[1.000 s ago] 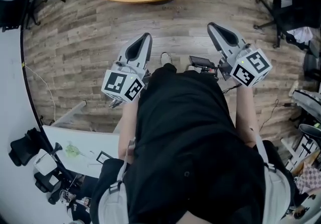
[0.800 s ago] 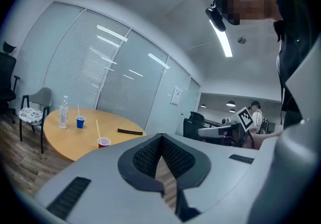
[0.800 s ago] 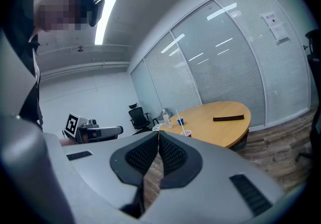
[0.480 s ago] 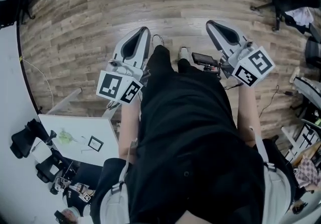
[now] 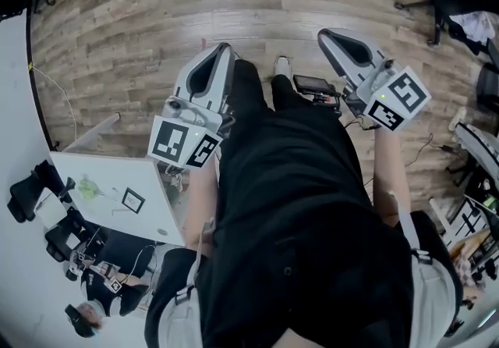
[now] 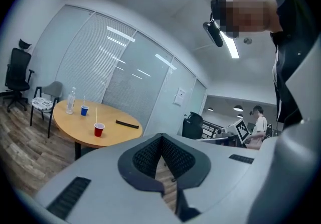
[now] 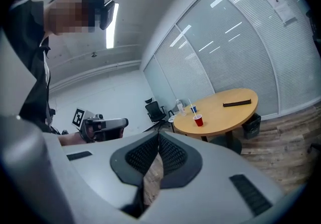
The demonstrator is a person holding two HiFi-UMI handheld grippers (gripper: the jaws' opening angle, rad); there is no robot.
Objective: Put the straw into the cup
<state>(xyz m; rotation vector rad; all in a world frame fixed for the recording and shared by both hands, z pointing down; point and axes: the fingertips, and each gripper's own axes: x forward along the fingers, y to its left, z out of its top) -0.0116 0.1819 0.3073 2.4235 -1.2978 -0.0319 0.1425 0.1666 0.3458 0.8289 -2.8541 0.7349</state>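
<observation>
Your left hand-held gripper (image 5: 223, 50) has its jaws pressed together with nothing between them, and your right hand-held gripper (image 5: 327, 34) matches it, pads meeting tip to tip and empty. In the head view they sit at 11 and 1 o'clock, either side of your black clothing, both over the wooden floor (image 5: 117, 34). Look along the left jaws and the round worktop (image 6: 67, 123) lies well apart at 10 o'clock. The red cup (image 6: 99, 129) stands on it with a straw (image 6: 96, 115) upright inside. Behind that, further toward 10 o'clock, stand a blue cup (image 6: 84, 111) and a clear bottle (image 6: 70, 101), and a black bar (image 6: 127, 124) lies to the red cup's 3 o'clock. From the right jaws, the same cup shows small at 1 o'clock, again far off. A grey chair (image 6: 44, 98) stands beside the worktop at 9 o'clock.
</observation>
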